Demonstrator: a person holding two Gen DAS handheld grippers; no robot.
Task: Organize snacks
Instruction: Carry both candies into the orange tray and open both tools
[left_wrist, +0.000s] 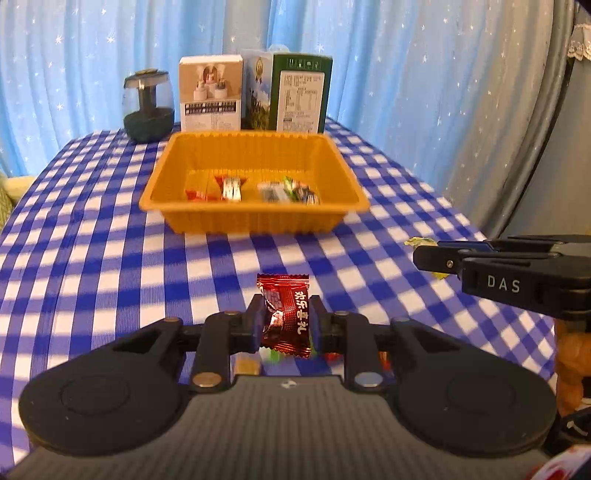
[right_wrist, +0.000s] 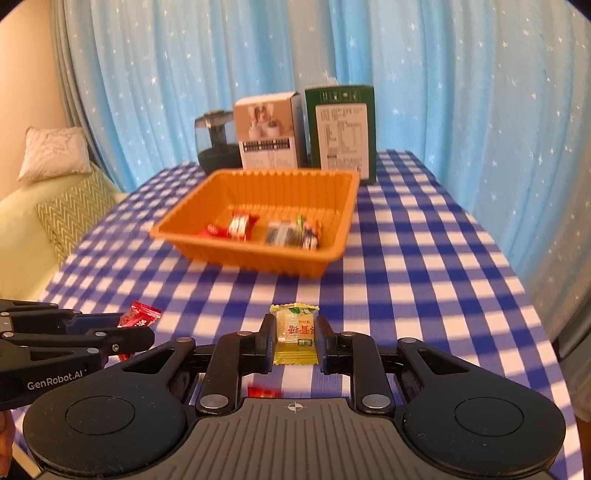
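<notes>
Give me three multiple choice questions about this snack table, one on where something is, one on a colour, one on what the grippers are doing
1. The green box stands: A in the tray, B behind the tray, C on the sofa.
2. The tray is: A orange, B white, C black.
3. The left gripper is: A open and empty, B shut on the red candy, C shut on the tray rim.

Answers: B, it stands past the tray's far rim. A, its ribbed walls are orange. B, the red candy is pinched between its jaws, as the right gripper pinches the yellow candy.

We see tray (left_wrist: 255, 218) mid-table (left_wrist: 92, 240) | boxes (left_wrist: 210, 92) behind it (jar (left_wrist: 147, 107) at left) | snacks (left_wrist: 251, 188) in tray
</notes>
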